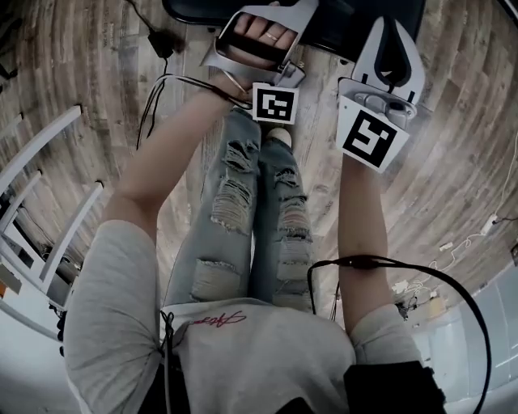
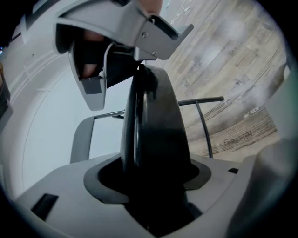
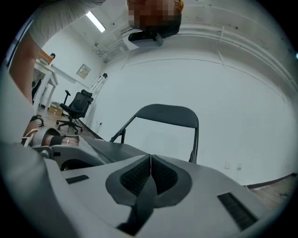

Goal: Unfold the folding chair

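The chair [image 1: 344, 24] stands on the wood floor [image 1: 97, 73] at 12 o'clock in the head view, just beyond the person's feet. Only a dark strip of its seat shows there, along the top edge. Both tongs reach toward it, side by side, the left at 12 o'clock and the right at 1 o'clock.

The left tongs [image 2: 151, 179] stand spread wide, with the thick black edge of the seat [image 2: 158, 125] running up between them. The seat fills most of the gap, but a dark slit remains beside it, so the pads appear released from it. Thin black leg tubes [image 2: 201, 122] cross behind the seat at 3 o'clock, over the floor planks.

The right tongs [image 3: 150, 160] are clenched on nothing, their ribbed pads [image 3: 135, 179] meeting along one line. Past them, at 12 o'clock in the right gripper view, the dark backrest [image 3: 165, 116] stands upright against a pale wall [image 3: 233, 107], carried on two slim tubes. The hand [image 3: 56, 139] on the left tongs shows at 9 o'clock. An office chair [image 3: 77, 104] sits far off at 10 o'clock.

In the head view the person's torn jeans [image 1: 243, 202] fill the middle. A black cable [image 1: 380, 263] loops over the right forearm at 5 o'clock. A white rack [image 1: 40, 210] lies at 9 o'clock.
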Available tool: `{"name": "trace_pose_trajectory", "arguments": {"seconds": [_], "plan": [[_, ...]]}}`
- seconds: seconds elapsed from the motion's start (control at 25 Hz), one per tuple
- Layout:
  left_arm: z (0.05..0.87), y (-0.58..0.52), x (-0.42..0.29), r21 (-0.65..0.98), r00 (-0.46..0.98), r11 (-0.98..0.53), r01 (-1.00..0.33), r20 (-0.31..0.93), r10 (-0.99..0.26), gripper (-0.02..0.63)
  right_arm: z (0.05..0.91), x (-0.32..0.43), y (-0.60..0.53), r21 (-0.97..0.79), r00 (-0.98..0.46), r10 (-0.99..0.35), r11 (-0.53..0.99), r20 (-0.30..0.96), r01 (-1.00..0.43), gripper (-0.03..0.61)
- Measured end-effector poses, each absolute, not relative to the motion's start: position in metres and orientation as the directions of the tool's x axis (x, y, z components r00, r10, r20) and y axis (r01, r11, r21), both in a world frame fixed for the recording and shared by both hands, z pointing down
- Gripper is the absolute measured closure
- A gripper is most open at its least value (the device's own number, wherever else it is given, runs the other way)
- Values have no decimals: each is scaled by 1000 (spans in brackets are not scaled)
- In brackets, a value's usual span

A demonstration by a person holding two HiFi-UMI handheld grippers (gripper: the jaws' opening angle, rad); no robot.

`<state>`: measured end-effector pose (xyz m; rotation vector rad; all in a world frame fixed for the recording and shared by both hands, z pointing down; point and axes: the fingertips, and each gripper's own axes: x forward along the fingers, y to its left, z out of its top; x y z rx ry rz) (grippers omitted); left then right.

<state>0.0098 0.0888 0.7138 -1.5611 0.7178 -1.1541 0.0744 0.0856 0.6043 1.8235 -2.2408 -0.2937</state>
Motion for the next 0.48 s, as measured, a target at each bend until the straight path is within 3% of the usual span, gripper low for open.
{"name": "trace_pose_trajectory", "arguments": {"seconds": [0.24, 0.48], "plan": [[735, 123, 17, -953, 361, -291, 82, 300, -883, 276, 622, 67, 115, 338, -210, -978, 204, 19, -919, 563], [730, 122, 18, -966, 375, -256, 44, 253, -892, 278, 625, 63, 145, 239, -192, -981, 183, -14, -954, 561]]}}
